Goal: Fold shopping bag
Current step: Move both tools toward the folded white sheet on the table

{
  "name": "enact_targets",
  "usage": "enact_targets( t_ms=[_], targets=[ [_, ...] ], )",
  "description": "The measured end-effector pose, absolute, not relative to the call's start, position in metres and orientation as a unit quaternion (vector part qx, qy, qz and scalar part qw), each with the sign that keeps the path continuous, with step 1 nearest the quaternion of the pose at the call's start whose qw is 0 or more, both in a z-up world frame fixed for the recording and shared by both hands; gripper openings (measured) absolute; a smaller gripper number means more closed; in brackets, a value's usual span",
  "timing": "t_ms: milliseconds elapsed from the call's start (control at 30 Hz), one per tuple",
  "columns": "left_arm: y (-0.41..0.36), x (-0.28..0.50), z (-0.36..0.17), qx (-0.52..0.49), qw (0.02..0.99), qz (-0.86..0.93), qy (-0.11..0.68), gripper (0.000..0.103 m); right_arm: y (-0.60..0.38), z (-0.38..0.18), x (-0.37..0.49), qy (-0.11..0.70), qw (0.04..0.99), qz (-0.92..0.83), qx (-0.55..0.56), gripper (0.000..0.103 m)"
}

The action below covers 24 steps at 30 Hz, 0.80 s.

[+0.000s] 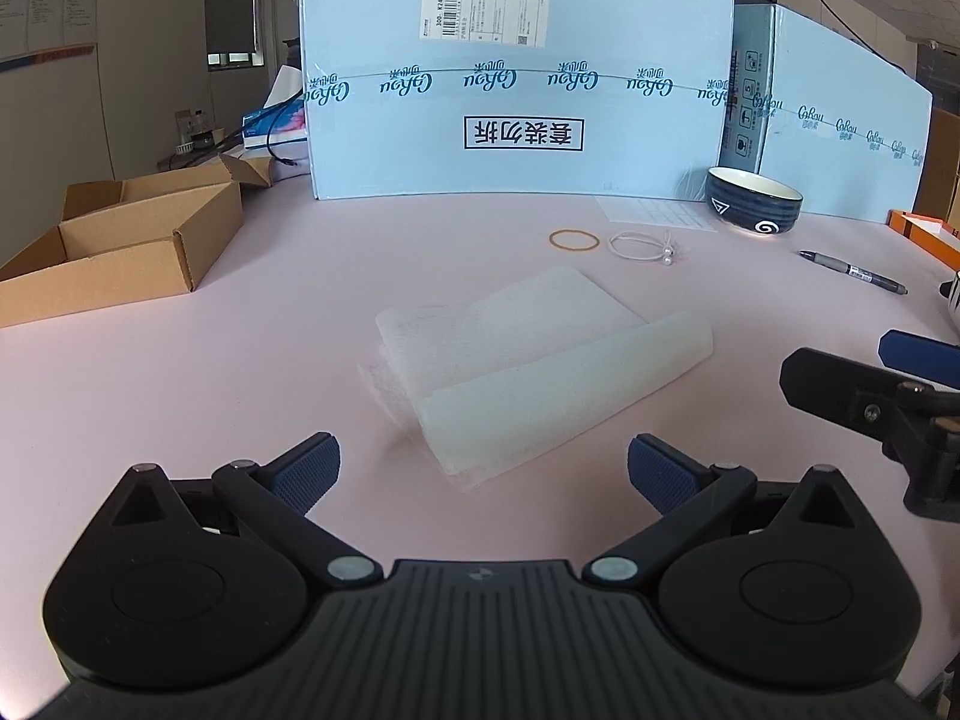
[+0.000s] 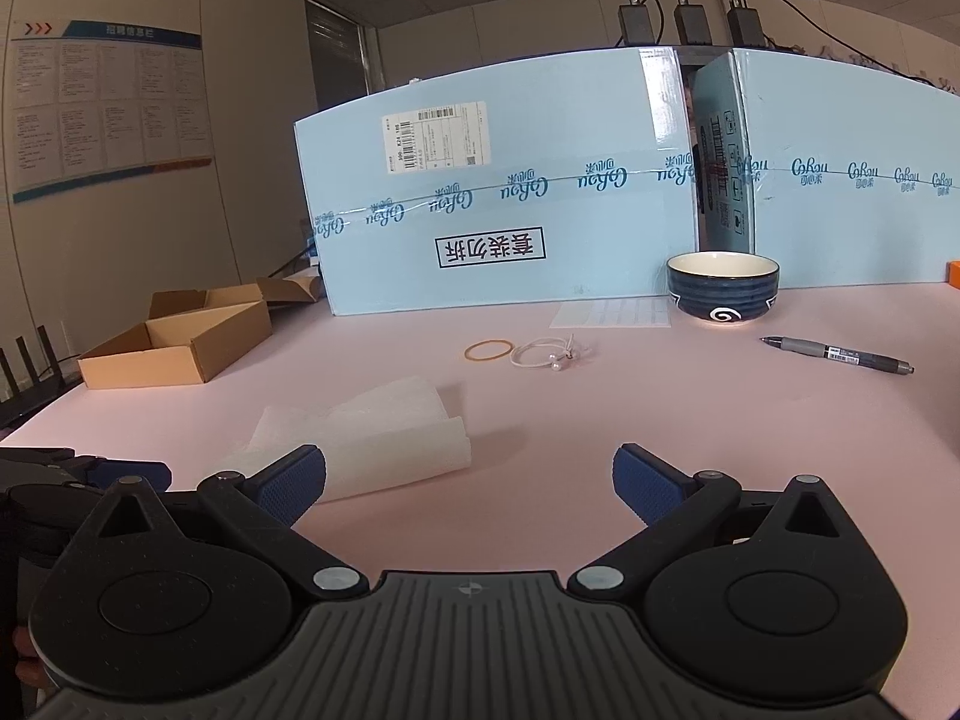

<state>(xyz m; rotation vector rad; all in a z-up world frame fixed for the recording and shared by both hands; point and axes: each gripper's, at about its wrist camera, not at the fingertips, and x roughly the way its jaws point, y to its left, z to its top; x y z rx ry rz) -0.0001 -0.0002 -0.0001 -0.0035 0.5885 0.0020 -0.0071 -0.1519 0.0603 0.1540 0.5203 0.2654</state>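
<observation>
1. Tongs first: my left tongs [image 1: 483, 471] are spread wide with nothing between the blue pads, hanging just above the pink table [image 1: 180, 372].
2. My right tongs [image 2: 469, 483] are spread just as wide and grip nothing.
3. The shopping bag [image 1: 540, 372], white and translucent, lies on the table partly folded, its near flap curling up over the rest.
4. It sits just ahead of my left tongs, touching neither pad; from the right wrist view it lies ahead and to the left, behind the left finger [image 2: 294, 483].
5. Beyond the bag lie a rubber band [image 1: 574, 239] and a white hair tie [image 1: 645, 245] with pearl beads, side by side.
6. A dark blue bowl [image 1: 753, 199] stands before the light blue cartons [image 1: 516, 138], with a pen [image 1: 852, 271] to its right.
7. An open cardboard box [image 1: 120, 240] rests at the table's left.
</observation>
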Motion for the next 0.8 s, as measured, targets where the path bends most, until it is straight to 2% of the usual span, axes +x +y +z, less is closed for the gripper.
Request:
enact_targets(
  t_ms=[233, 800],
  targets=[
    [-0.001, -0.001, -0.002, 0.005, 0.958, 0.005, 0.287, 0.103, -0.153, 0.054, -0.003, 0.253, 0.943, 0.174, 0.125, 0.103],
    [0.002, -0.004, 0.0, 0.013, 0.963, 0.029, 0.269, 0.103, -0.143, 0.059, -0.008, 0.254, 0.939, 0.185, 0.14, 0.103]
  ],
)
